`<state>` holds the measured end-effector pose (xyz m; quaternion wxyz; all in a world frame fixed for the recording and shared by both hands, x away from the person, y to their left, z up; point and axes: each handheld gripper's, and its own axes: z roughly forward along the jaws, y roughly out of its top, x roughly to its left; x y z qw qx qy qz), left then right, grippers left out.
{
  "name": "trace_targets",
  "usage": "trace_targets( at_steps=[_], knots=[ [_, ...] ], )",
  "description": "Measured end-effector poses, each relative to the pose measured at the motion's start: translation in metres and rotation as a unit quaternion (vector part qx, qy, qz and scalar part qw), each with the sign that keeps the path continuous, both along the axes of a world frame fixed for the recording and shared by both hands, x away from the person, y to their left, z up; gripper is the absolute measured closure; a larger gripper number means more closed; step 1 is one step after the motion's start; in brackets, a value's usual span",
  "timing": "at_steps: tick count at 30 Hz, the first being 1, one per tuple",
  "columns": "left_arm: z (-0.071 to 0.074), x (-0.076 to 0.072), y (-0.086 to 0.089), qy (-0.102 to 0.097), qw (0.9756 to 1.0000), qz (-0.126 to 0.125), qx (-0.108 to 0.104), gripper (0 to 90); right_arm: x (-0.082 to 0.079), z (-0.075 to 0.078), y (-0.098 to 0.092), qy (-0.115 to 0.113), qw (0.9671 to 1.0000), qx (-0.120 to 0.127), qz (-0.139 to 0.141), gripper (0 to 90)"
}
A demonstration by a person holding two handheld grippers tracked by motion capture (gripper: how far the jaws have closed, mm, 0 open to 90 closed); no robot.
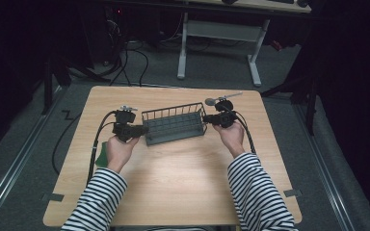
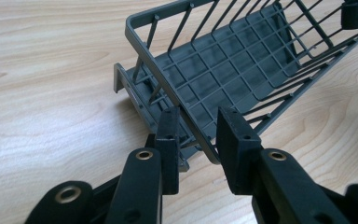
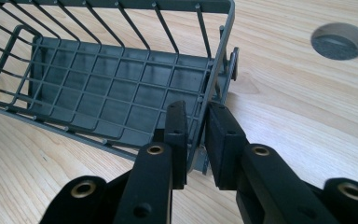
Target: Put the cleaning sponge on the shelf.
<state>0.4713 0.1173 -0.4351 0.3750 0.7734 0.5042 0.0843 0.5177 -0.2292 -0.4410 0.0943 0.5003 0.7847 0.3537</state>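
Observation:
A grey wire basket with a grid floor lies across the middle of the wooden table. My left gripper is at its left end. In the left gripper view the basket's end rim runs between the two jaws with room on both sides, so my left gripper is open. My right gripper is at the basket's right end. In the right gripper view the jaws stand close on either side of the basket's end wall, and my right gripper is shut on it.
A round hole in the tabletop lies just beyond the basket's right end, also seen as a grey oval hole from above. A green object lies by the left hand. A desk frame stands on the floor beyond the table.

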Motion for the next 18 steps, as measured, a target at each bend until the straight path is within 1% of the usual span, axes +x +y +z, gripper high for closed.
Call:
trace_targets(
  at_steps=[2, 6, 9, 11, 14, 17, 18],
  knots=[
    [0.000, 0.003, -0.003, 0.002, 1.0000, -0.003, -0.003, 71.2, -0.002, 0.000, -0.004, 0.001, 1.0000, -0.002, -0.004, 79.0],
    [0.000, 0.006, -0.014, 0.001, 0.9999, -0.010, -0.001, 71.3, -0.005, 0.001, -0.012, 0.002, 0.9999, -0.007, -0.011, 78.7],
    [0.000, 0.009, -0.022, 0.000, 0.9999, -0.017, 0.001, 71.3, -0.009, 0.001, -0.022, 0.005, 0.9997, -0.002, -0.022, 78.6],
    [-0.001, 0.011, -0.025, 0.003, 0.9998, -0.020, -0.004, 71.6, -0.013, 0.002, -0.027, 0.007, 0.9996, -0.003, -0.028, 78.2],
    [-0.001, 0.014, -0.032, 0.002, 0.9997, -0.024, 0.001, 71.8, -0.019, 0.003, -0.032, 0.009, 0.9995, -0.010, -0.028, 77.2],
    [-0.001, 0.017, -0.038, 0.000, 0.9996, -0.027, 0.008, 71.8, -0.026, 0.005, -0.036, 0.012, 0.9993, -0.023, -0.027, 76.1],
    [-0.002, 0.018, -0.040, 0.001, 0.9996, -0.028, 0.009, 71.8, -0.027, 0.005, -0.037, 0.010, 0.9993, -0.024, -0.027, 75.8]
  ],
)
